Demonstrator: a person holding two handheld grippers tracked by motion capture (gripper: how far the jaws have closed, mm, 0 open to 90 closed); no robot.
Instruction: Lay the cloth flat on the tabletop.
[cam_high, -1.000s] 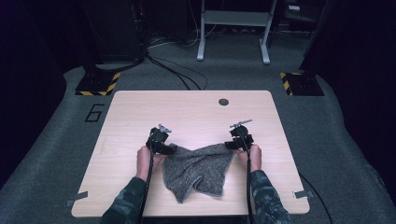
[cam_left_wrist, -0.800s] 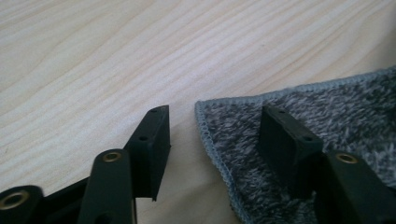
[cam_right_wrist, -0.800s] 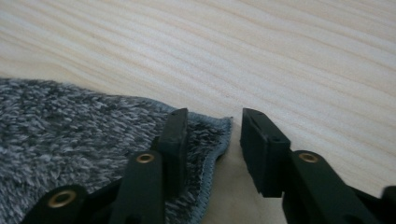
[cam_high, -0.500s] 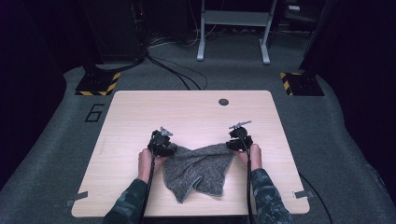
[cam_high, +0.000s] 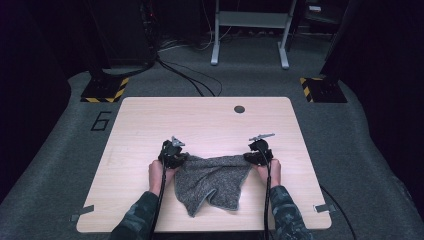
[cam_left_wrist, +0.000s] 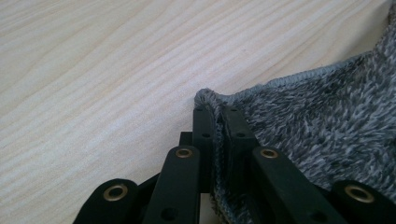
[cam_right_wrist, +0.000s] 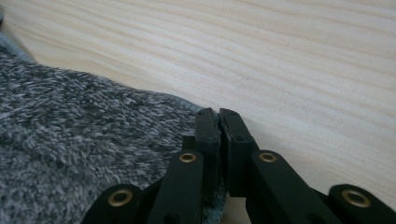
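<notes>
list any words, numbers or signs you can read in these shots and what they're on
"6": a large dark digit on the grey floor mat, just left of the table's far left corner.
Yellow and black hazard stripes, no lettering: on the two black stand bases on the floor.
Nothing readable on the table, the grey cloth or either gripper.

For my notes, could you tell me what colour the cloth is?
The cloth is flecked grey and white, clearest in the left gripper view.
</notes>
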